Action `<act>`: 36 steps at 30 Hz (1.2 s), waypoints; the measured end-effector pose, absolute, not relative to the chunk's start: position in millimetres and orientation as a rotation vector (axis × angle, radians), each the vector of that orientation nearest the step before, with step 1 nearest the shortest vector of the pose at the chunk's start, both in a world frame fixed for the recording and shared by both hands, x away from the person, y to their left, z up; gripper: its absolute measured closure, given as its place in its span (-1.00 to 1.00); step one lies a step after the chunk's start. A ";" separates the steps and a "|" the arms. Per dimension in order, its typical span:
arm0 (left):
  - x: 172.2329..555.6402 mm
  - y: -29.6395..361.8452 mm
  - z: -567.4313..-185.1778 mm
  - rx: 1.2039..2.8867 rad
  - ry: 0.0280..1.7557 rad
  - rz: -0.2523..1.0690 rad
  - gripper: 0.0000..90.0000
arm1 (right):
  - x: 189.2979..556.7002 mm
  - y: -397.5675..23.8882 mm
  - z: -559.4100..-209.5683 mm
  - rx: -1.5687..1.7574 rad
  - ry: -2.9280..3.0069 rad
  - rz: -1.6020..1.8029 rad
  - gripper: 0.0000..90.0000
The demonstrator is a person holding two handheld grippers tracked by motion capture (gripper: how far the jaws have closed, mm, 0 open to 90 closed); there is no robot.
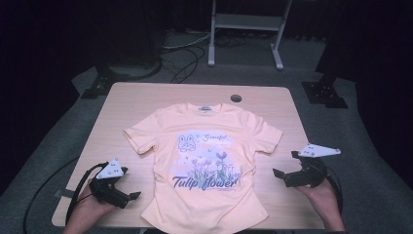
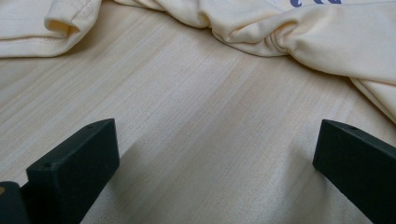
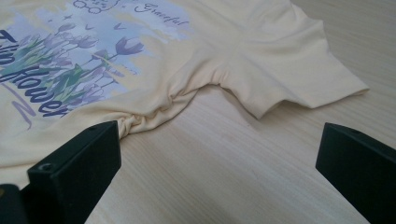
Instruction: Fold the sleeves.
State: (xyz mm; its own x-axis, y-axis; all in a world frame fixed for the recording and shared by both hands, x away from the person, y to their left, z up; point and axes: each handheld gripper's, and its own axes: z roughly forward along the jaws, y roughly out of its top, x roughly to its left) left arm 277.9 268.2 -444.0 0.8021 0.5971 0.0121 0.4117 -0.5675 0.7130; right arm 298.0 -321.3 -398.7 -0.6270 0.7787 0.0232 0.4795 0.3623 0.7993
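Observation:
A pale peach T-shirt (image 1: 204,161) lies face up in the middle of the wooden table (image 1: 126,107), printed with a rabbit, tulips and the words "Tulip flower". My left gripper (image 1: 130,186) rests open on the table to the left of the shirt's lower side. In the left gripper view bare wood lies between the jaws, with the rumpled side of the T-shirt (image 2: 299,37) beyond. My right gripper (image 1: 285,165) is open to the right of the shirt. The right gripper view shows the T-shirt (image 3: 261,65) sleeve and the gathered side seam ahead.
A small dark round hole (image 1: 236,98) sits near the table's far edge. Black stand feet (image 1: 100,85) and a white frame (image 1: 243,29) stand on the grey floor beyond. Cables trail from both grippers off the near edge.

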 end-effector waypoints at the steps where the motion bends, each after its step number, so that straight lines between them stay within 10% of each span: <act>1: 277.9 268.2 -444.0 2.254 0.740 0.327 -1.00 | 299.0 -321.2 -398.4 1.110 2.270 1.152 -1.00; 36: 278.0 268.4 -444.0 2.253 0.738 0.325 -1.00 | 335.6 -314.5 -387.9 1.150 2.243 1.147 -1.00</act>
